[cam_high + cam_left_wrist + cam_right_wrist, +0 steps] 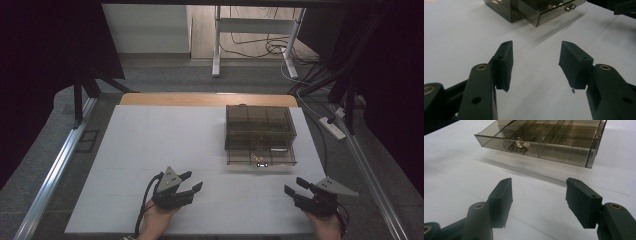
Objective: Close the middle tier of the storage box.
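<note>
Lower edge of the high view: two hands enter from the bottom, each bearing a black two-jaw gripper. The left gripper [192, 183] lies at lower centre-left, jaws pointing to the upper right of the frame, a cable [145, 205] looping down beside the hand [159, 220]. The right gripper [293, 186] lies at lower right, jaws pointing to the upper left, with a grey three-cornered plate [335, 186] on top.

Left gripper view: the two jaws rise from the bottom of the frame, spread apart with nothing but bare tabletop between them. Right gripper view: its jaws likewise stand spread, nothing between the pads.

Both grippers hover over the white table surface [150, 145], well apart from each other.

Middle distance: a smoke-tinted transparent organiser box [259, 125] sits right of centre in the high view, near the far edge of the table. Its shallow drawer [260, 157] is pulled out toward the person. The right gripper view shows the drawer [541, 142] across the upper frame, divided into compartments, with a small metallic handle [518, 146] on its front wall. In the left gripper view the drawer [541, 12] occupies the upper centre.

Background, top of the high view: a grey floor, the white legs of another table [216, 45] and loose cables [260, 47].
</note>
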A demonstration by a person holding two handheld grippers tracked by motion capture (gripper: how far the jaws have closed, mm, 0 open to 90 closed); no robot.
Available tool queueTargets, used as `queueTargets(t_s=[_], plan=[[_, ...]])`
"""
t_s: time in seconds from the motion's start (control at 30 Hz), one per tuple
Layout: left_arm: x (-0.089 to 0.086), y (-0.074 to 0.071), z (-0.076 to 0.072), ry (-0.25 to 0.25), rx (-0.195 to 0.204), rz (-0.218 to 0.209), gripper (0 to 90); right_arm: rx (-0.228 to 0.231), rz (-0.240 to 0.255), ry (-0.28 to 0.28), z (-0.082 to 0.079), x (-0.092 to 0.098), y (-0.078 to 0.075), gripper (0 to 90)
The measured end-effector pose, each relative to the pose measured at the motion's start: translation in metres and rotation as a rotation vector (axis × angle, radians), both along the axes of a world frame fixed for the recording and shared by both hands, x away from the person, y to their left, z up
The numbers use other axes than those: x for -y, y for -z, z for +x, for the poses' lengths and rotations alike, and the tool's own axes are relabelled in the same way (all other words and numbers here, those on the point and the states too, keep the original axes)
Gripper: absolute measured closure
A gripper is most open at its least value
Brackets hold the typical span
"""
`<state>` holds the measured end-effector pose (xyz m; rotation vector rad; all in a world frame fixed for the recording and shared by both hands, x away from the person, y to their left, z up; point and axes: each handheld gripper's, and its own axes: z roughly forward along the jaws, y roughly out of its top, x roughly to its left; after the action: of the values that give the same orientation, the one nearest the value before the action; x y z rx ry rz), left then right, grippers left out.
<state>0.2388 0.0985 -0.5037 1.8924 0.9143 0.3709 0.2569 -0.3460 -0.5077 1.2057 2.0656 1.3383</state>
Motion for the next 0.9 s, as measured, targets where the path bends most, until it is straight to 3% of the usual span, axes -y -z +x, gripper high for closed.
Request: queueTargets(t_s=[0.33, 0.47, 0.9], plan=[[0.027, -0.001, 0.016, 0.039, -0.063, 0.005, 50.4, -0.009, -0.005, -0.004, 0.002, 0.000, -0.002, 41.3], [0.037, -0.002, 0.022, 0.049, -0.078, 0.023, 53.3, -0.032, -0.017, -0.013, 0.003, -0.002, -0.003, 43.5], [0.065, -0.006, 0.040, 0.073, -0.125, 0.103, 64.0, -0.093, -0.060, -0.036, 0.017, 0.000, -0.007, 63.9]])
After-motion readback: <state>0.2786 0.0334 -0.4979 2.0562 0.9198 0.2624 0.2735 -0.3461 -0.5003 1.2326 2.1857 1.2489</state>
